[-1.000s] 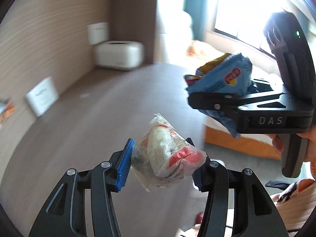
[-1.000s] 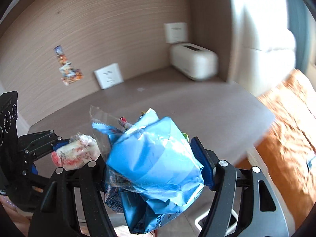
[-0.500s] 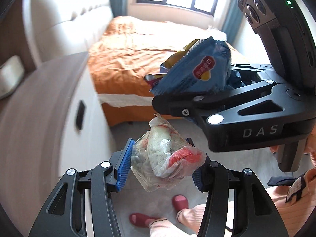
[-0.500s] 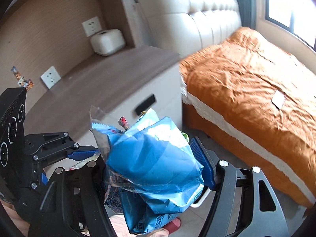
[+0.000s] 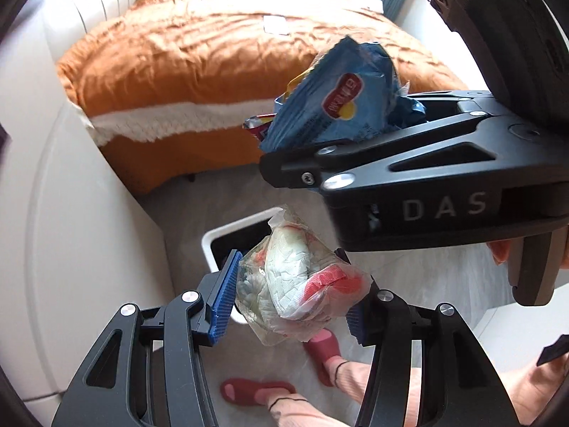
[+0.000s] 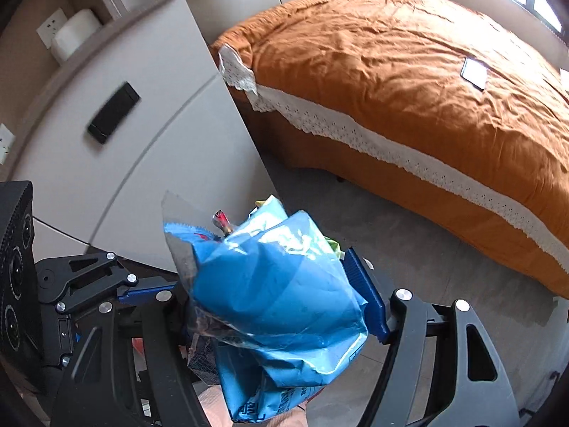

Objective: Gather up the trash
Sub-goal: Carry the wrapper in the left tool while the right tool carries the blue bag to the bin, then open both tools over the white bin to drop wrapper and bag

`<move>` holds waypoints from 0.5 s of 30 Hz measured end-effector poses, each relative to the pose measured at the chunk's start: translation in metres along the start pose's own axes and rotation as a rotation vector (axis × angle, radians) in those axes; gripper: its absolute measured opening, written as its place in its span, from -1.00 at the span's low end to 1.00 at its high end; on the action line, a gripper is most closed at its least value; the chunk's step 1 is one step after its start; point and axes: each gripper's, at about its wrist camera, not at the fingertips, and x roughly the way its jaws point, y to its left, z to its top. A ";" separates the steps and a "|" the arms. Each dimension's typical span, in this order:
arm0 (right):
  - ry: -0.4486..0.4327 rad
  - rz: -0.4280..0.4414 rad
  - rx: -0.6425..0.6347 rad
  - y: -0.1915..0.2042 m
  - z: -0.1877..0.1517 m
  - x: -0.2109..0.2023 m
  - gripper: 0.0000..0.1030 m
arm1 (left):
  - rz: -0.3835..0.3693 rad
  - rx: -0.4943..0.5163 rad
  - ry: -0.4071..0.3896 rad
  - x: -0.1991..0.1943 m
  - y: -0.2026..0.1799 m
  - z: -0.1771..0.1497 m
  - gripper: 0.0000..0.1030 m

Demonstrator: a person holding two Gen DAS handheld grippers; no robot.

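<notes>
My left gripper (image 5: 291, 295) is shut on a clear plastic wrapper (image 5: 298, 284) stuffed with white and red paper. It hangs above a white trash bin (image 5: 220, 238) with a dark opening on the floor. My right gripper (image 6: 281, 302) is shut on a bundle of blue snack bags (image 6: 281, 295). In the left wrist view the right gripper (image 5: 409, 167) sits above and to the right, with the blue chip bag (image 5: 334, 103) sticking out of it. The left gripper (image 6: 89, 284) shows at the lower left of the right wrist view.
A bed with an orange cover (image 5: 220, 46) and white lace trim lies beyond. A white cabinet (image 6: 142, 135) with a dark handle stands on the left. The person's feet in red slippers (image 5: 256, 389) are on the grey floor below.
Both grippers have swung away from the brown desktop and tilted down toward the floor. The bed, the cabinet side and the trash bin have come into view. Both still hold their trash.
</notes>
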 end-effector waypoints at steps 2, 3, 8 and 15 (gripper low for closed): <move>0.032 -0.013 0.005 -0.009 -0.010 0.041 0.40 | -0.013 0.009 0.006 0.034 0.006 -0.010 0.00; 0.039 -0.023 0.002 -0.013 -0.015 0.059 0.42 | -0.013 0.015 0.014 0.048 0.008 -0.018 0.00; 0.108 -0.043 -0.035 -0.029 -0.046 0.145 0.49 | -0.017 0.063 0.054 0.115 0.019 -0.048 0.03; 0.198 -0.071 -0.115 -0.046 -0.074 0.206 0.91 | 0.019 0.065 0.079 0.165 0.020 -0.063 0.91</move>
